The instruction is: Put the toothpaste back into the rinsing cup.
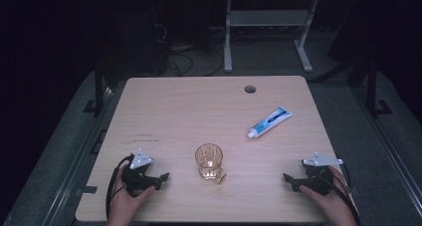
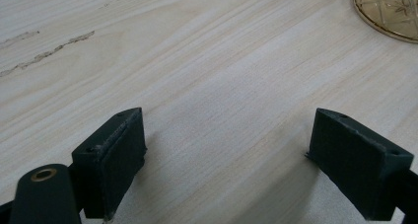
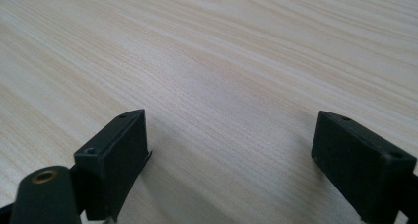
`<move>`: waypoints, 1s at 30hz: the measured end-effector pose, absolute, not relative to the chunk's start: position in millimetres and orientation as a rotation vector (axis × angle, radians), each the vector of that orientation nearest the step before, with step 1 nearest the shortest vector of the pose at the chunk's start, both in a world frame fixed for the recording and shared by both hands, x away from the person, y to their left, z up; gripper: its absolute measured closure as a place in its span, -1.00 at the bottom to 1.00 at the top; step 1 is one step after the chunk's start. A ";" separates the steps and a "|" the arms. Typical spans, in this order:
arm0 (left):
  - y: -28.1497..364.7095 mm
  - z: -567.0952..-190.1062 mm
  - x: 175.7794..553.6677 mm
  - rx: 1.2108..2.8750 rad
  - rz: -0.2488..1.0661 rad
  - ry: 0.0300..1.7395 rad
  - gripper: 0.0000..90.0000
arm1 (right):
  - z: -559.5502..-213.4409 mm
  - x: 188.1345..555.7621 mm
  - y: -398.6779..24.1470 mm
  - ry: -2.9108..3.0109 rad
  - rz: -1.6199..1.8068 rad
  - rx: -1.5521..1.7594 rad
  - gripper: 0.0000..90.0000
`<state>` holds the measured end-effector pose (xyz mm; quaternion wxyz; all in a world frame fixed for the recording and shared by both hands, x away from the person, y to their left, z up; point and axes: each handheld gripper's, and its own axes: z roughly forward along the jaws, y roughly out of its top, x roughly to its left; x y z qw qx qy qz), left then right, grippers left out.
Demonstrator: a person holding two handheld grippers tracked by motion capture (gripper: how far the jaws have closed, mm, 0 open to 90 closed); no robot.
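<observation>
Both tools rest low on the table [image 1: 164, 106] near its front edge, each held in a hand. The left gripper [image 1: 161, 177] has its jaws spread wide with bare wood between them, as its own view confirms; the right gripper [image 1: 290, 180] is likewise spread and grips nothing.

The amber glass [image 1: 209, 161] stands upright between the two tools, at roughly 3 o'clock from the left gripper and 9 o'clock from the right. It is apart from both, and the left gripper is the nearer. In the left gripper view the glass's base [image 2: 389, 9] lies at about 1 o'clock from the jaws.

The toothpaste tube [image 1: 269, 122] lies flat at about 11 o'clock from the right gripper, well apart, long axis diagonal, cap toward the glass. The right hand is nearer to it.

Judgement: no grasp has begun.
</observation>
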<state>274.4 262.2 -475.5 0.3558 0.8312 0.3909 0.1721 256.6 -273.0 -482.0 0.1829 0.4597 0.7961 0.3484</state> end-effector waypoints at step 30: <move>264.8 -475.1 275.1 2.135 0.423 1.013 -0.71 | -456.7 276.6 -278.5 2.210 1.154 1.304 0.99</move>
